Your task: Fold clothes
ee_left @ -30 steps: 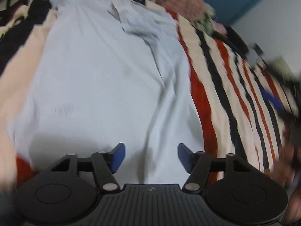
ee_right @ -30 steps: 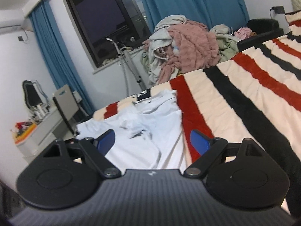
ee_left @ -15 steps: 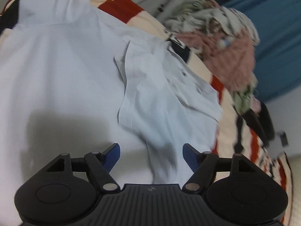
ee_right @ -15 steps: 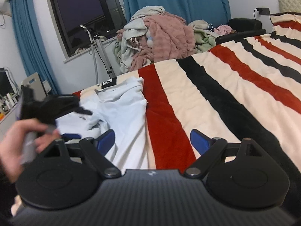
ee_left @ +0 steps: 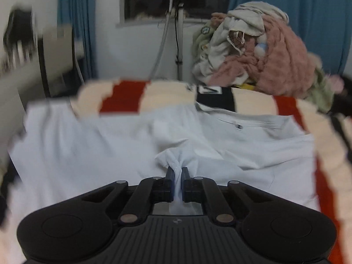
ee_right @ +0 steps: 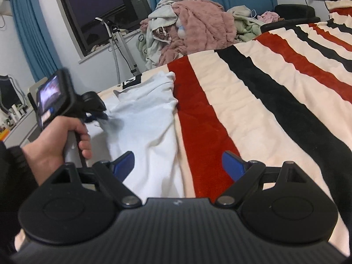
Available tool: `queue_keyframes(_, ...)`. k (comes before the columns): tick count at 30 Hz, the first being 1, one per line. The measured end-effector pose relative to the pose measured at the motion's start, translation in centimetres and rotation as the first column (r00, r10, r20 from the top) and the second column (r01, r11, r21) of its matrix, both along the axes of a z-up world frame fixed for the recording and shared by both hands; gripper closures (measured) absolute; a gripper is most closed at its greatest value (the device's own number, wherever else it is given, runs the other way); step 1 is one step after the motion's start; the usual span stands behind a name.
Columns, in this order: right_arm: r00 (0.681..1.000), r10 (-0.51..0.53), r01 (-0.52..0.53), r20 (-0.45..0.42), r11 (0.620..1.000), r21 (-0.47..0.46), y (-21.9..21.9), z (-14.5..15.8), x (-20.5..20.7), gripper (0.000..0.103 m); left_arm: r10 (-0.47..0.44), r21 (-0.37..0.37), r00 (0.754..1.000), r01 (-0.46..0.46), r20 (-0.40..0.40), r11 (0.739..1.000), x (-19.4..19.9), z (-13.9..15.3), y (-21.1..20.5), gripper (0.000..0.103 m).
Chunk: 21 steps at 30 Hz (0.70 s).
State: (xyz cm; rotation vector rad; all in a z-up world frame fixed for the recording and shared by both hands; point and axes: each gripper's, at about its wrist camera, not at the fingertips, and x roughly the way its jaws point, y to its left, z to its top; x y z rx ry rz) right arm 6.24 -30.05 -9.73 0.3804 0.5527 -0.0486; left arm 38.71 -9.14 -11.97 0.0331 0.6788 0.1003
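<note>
A white garment [ee_left: 231,151] lies spread on the striped blanket [ee_left: 129,96], wrinkled at its middle. In the left wrist view my left gripper [ee_left: 177,172] has its jaws closing tight on a bunched fold of this garment, and the cloth is pinched between the blue pads. The right wrist view shows the same garment [ee_right: 145,118] at the left side of the bed, with the left gripper [ee_right: 99,112] held by a hand [ee_right: 55,140] over it. My right gripper [ee_right: 178,164] stands open above the garment's near edge and the red stripe, with nothing between its fingers.
A pile of clothes [ee_right: 193,22] with a pink fleece sits at the bed's far end. A tripod stand [ee_right: 123,44] is by the dark window. A desk [ee_right: 13,121] stands at the far left. The striped blanket [ee_right: 275,101] stretches away to the right.
The left gripper swung toward the garment's middle and shut on a fold of it. The right gripper sank lower over the bed and stayed open.
</note>
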Motion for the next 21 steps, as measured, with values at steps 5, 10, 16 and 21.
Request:
queue_keyframes(5,1.0,-0.007,0.007,-0.002,1.0,-0.005,0.1,0.0,0.0,0.015,-0.032,-0.012,0.999,0.032,-0.037,0.999,0.3,-0.6,1.1,0.087)
queue_keyframes(10,1.0,0.004,-0.004,0.008,1.0,-0.013,0.4,0.2,0.1,0.015,-0.108,0.011,0.994,0.108,-0.035,0.994,-2.3,0.0,1.5,0.053)
queue_keyframes(16,0.996,0.042,-0.038,0.075,0.998,-0.051,1.4,1.2,-0.7,0.015,-0.186,0.022,0.983,0.186,0.002,0.982,-9.5,3.7,2.5,0.024)
queue_keyframes(21,0.987,0.075,-0.061,0.143,0.993,-0.099,2.3,2.3,-2.0,0.015,-0.234,0.005,0.969,0.234,0.077,0.972,-18.4,8.0,3.6,0.014)
